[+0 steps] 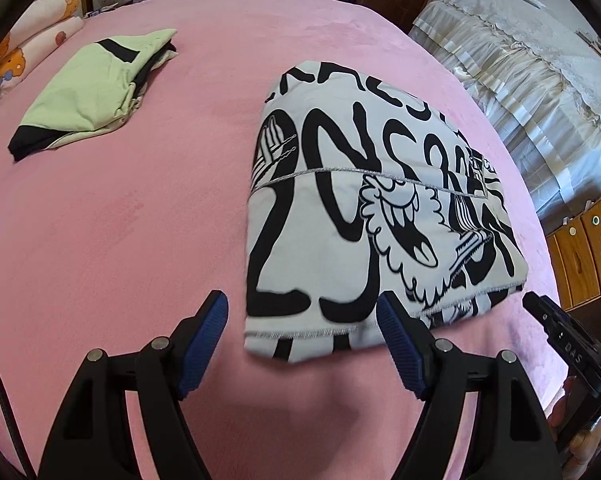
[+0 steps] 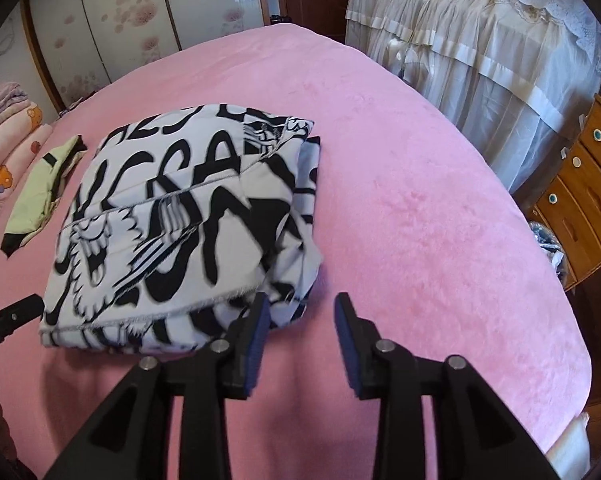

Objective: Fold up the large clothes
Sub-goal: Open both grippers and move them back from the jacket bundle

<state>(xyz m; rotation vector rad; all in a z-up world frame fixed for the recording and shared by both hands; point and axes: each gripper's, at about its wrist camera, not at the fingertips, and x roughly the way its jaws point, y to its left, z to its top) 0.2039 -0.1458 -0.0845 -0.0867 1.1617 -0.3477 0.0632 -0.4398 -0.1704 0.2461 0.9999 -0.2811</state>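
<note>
A white garment with bold black graffiti print (image 1: 364, 216) lies folded into a thick rectangle on the pink bed (image 1: 120, 220). My left gripper (image 1: 302, 312) is open and empty, its jaws wide apart just above the garment's near left corner. In the right wrist view the same garment (image 2: 188, 220) lies left of centre. My right gripper (image 2: 300, 312) is open and empty at the garment's near right corner, its left finger (image 2: 256, 328) just in front of the cloth edge. Each gripper's tip shows at the edge of the other's view.
A folded light green and black garment (image 1: 96, 88) lies at the far left of the bed (image 2: 420, 220). Folded cartoon quilts (image 1: 28, 36) are stacked at the far left edge. A lace-covered piece of furniture (image 2: 480, 40) and a wooden drawer cabinet (image 2: 580, 200) stand to the right.
</note>
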